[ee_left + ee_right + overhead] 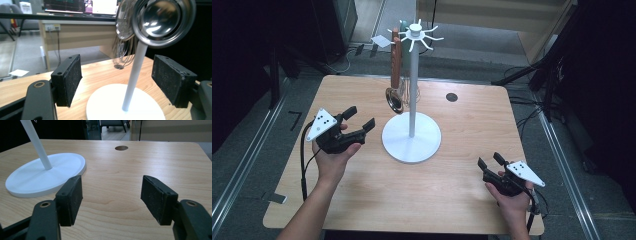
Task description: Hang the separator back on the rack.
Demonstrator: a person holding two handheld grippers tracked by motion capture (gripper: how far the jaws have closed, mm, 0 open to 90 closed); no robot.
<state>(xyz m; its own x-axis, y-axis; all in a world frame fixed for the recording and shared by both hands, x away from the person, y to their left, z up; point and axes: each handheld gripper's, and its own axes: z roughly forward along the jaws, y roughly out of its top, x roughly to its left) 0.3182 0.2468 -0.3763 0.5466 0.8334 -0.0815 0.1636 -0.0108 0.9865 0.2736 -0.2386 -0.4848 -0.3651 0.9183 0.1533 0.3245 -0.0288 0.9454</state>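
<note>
A: The biggest thing here is the wooden table (452, 165), and on it stands the white rack (412, 75), a round base with a thin pole and a ring of pegs at the top.

B: What hangs from it?

A: A metal ladle (395, 97) with a brown handle hangs from a peg on the left side of the pole, its bowl low and well above the base. Something thin and wiry hangs just beside it, too fine to make out.

B: And the hands?

A: The left hand comes up from the bottom edge, forearm slanted, palm up under the left gripper (360, 118), which points toward the rack's pole and sits just left of the base. Its jaws stand wide apart, with nothing pressed between them.

B: The other one?

A: The right gripper (490, 161) rests low near the table's right front corner, well apart from the rack, angled up and left. Its jaws are also spread, with only bare wood between them.

B: What do the close views add?

A: The left gripper view looks straight into the ladle's shiny bowl (160, 21), blurred, above and between the pads, with the pole behind. The right gripper view shows the base's rim (45, 176) and a round hole (121, 148) in the tabletop.
</note>
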